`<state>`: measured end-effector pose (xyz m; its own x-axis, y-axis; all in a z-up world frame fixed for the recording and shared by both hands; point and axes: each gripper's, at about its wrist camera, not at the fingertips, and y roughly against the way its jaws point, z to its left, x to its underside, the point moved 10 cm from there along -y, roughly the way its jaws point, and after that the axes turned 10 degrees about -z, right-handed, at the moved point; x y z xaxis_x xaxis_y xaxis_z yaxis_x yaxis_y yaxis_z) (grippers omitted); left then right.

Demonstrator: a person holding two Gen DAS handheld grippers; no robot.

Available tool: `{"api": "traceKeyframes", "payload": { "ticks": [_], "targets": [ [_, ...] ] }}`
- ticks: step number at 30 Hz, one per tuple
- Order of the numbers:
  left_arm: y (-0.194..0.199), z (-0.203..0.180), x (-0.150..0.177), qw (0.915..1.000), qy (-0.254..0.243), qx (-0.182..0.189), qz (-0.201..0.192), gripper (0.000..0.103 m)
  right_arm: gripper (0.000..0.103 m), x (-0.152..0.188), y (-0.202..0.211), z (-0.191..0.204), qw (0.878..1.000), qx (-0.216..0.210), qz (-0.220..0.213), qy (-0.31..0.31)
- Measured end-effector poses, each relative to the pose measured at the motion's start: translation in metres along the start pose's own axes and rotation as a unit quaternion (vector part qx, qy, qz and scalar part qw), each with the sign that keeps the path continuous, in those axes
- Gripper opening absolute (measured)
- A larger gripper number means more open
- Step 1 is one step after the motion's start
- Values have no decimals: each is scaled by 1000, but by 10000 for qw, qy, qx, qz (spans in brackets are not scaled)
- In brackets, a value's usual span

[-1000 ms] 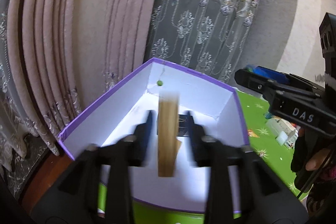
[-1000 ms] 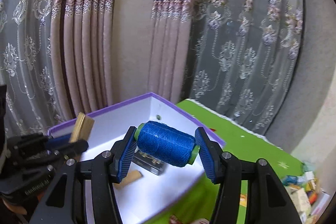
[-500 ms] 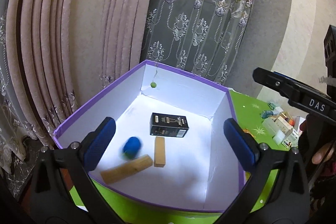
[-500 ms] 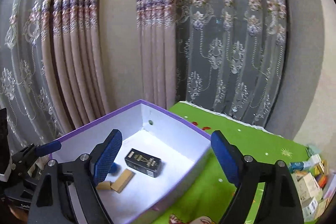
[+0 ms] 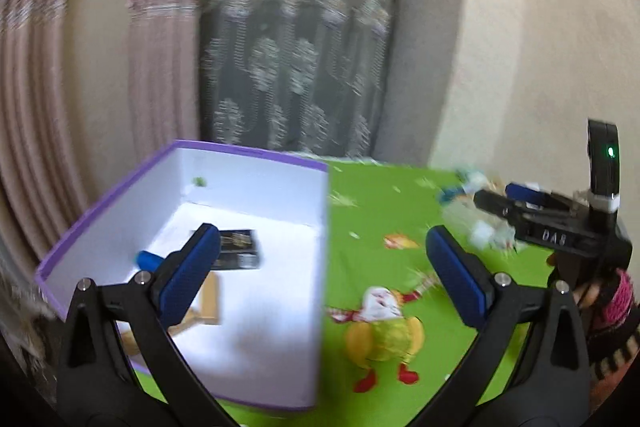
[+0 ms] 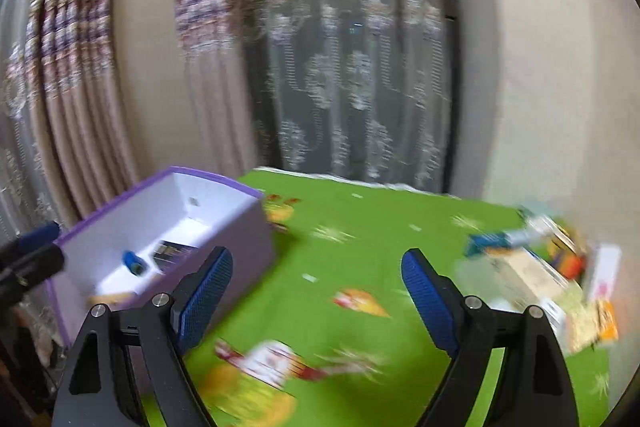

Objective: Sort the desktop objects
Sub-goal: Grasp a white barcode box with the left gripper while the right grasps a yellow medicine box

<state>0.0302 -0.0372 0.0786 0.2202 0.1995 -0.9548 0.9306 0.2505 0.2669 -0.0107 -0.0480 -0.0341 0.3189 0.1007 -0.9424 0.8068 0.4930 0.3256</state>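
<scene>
At the far left hang pleated pinkish-beige curtains (image 6: 84, 99) with bands of floral pattern near the top, and beside them a grey sheer lace curtain (image 6: 352, 79) sewn with pale flower motifs. To the right of the lace stands a plain cream wall (image 5: 520, 47).

Below the drapes, at the left end of the table, sits an open white cardboard box with a purple rim (image 5: 256, 187). Inside it lie a small black rectangular carton with gold print (image 5: 240, 247), a blue spool of thread (image 6: 133, 262) just left of the carton, and pale wooden blocks (image 5: 210, 301) nearer the front wall. The box rests on a bright green tablecloth printed with cartoon figures and starbursts (image 6: 360, 247), which covers the table from the box to the wall.

The left gripper (image 5: 324, 273) hangs above the box's right wall, its blue-padded jaws spread wide with nothing between them. The right gripper (image 6: 318, 289) is over bare green cloth right of the box, jaws likewise wide apart and empty; in the left wrist view it shows at the right edge, held by a hand in a pink and black striped sleeve (image 5: 612, 311).

At the far right, against the wall, lies a blurred heap of small cartons and packets (image 6: 536, 275), still outside the box.
</scene>
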Motion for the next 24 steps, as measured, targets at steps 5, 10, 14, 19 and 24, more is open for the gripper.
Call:
{"api": "traceKeyframes", "payload": {
  "ticks": [5,10,14,19,24],
  "targets": [
    [-38,-67,42,9947,-342,583,779,102,87,35,33,-95,9963,665,128,-530],
    [-87,-137,82,9814,-617,1153,1409,102,87,72,67,-198,9793,1403,328,-1423],
    [-126,-216,88,9699,-1148,1785,1196,102,87,88,87,-261,9551,1860,240,-2295],
    [-163,-282,93,9596,-1669,2015,1036,102,87,98,101,-291,9441,2019,113,-2603],
    [-194,-320,99,9557,-2016,1907,977,102,87,102,107,-297,9440,2084,177,-2551]
  ]
}}
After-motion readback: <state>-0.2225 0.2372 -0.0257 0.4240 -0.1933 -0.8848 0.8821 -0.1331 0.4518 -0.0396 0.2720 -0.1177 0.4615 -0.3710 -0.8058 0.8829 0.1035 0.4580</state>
